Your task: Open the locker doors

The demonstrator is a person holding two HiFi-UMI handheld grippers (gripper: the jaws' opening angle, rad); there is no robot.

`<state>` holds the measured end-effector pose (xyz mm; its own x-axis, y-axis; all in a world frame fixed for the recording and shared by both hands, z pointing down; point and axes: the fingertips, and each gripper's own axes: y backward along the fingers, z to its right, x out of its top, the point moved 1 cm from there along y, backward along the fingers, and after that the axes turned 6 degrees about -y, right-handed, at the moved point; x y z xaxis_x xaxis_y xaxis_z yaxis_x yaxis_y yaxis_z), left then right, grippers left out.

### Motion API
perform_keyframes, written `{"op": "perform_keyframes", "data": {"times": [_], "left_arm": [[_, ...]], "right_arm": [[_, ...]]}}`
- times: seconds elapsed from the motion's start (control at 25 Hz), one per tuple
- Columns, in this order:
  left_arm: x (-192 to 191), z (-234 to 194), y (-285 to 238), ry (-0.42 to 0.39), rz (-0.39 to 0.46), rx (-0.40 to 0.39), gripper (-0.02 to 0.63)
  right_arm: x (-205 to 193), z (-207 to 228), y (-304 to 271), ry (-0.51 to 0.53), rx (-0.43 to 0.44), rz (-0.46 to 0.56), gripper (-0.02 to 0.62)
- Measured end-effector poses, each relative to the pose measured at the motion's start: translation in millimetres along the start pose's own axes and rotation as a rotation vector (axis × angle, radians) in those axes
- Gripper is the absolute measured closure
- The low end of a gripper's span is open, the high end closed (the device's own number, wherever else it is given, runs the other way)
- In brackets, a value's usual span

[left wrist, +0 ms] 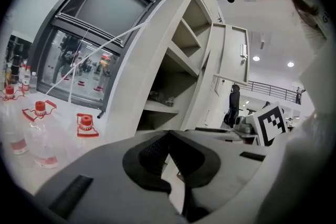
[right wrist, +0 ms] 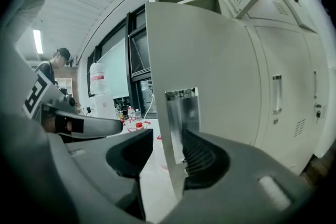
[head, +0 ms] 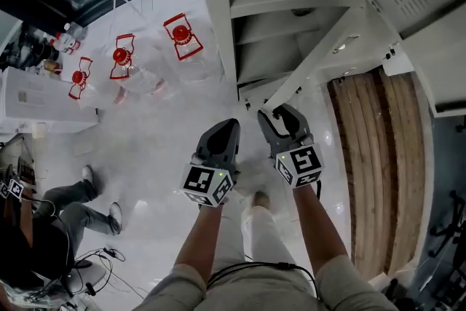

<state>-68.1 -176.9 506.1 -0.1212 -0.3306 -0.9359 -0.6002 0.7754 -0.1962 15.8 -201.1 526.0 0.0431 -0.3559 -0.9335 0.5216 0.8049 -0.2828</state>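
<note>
You're holding the right gripper (head: 279, 113) wide open astride the free edge of the locker door (right wrist: 210, 60), gripping nothing, probably to swing it outward, while the left gripper (head: 229, 126), jaws together and empty, is hanging just left of that door.

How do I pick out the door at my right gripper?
On the grey locker bank, one door stands swung out, its edge between the right gripper's open jaws. Unlike the shut neighbours with slim bar handles, it carries a shiny metal plate at that edge.
</note>
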Motion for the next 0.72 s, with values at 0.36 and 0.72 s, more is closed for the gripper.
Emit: {"op": "perform_keyframes", "data": {"times": [0.36, 0.72], "left_arm": [[-14.9, 42.2, 6.6, -0.014, 0.007, 0.002, 0.607], [-26.3, 77.7, -2.8, -0.049, 0.002, -0.02, 0.607]], "right_arm": [[-14.8, 25.4, 51.8, 0.0, -0.034, 0.006, 0.445], [-22.7, 56.9, 103.8, -0.009, -0.072, 0.007, 0.446]]}}
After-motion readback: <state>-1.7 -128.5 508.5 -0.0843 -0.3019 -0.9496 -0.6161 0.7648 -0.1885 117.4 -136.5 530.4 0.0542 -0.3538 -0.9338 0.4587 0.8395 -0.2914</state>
